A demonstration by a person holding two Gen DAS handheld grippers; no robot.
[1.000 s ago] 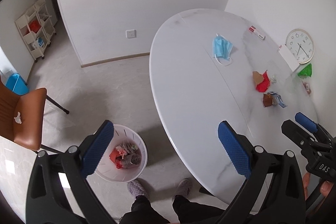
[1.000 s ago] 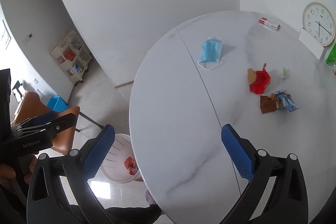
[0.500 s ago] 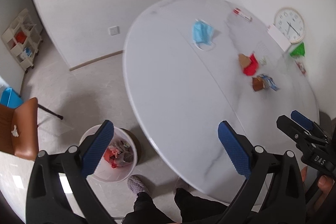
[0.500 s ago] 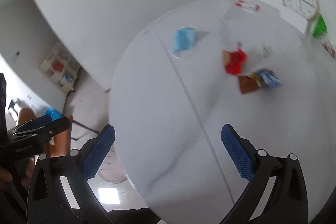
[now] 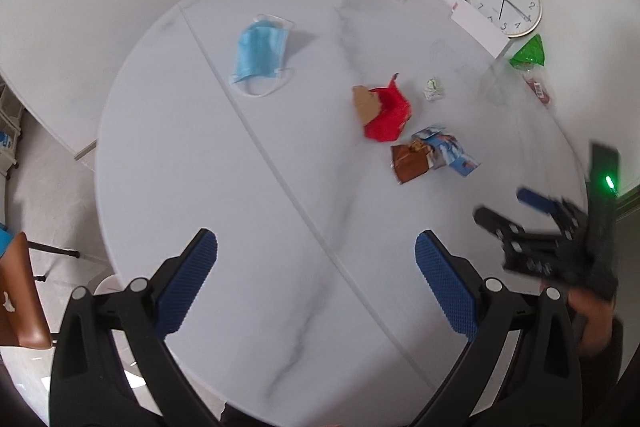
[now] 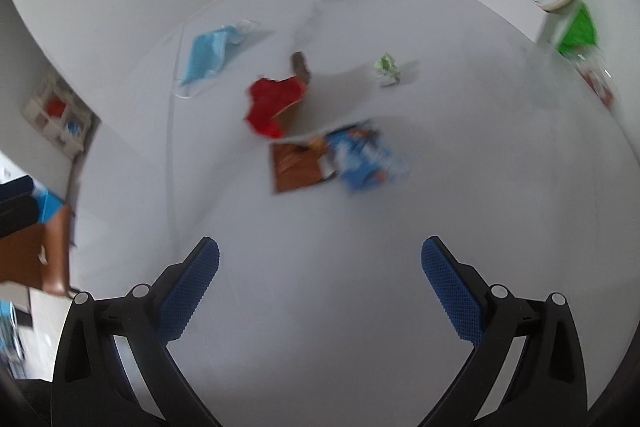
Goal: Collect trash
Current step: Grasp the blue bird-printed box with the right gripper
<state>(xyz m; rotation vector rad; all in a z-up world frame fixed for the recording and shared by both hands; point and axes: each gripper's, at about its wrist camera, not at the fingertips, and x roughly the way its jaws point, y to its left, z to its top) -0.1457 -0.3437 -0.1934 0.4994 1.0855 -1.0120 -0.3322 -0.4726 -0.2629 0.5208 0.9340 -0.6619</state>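
— Fingers (image 6: pixel 208 267) on the right gripper (image 6: pixel 320 287) are spreading wide, gripping nothing; the left gripper (image 5: pixel 316 275) is gaping too.

— Why are both hanging over the table (image 5: pixel 200 167)?

— Probably lining up on the trash: brown and blue wrappers (image 6: pixel 332 159) are lying mid-frame, red wrapper (image 6: pixel 276 107) just above-left, blue mask (image 5: pixel 260 55) in the upper left.

— And the pose?

— Both are tilting downward from the near edge.

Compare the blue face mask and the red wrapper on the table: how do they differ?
The blue face mask lies flat and smooth with white ear loops; the red wrapper is crumpled and stands up, with a brown cardboard flap. The mask lies apart near the table's seam; the wrapper sits among other scraps. Both rest untouched on the white table.
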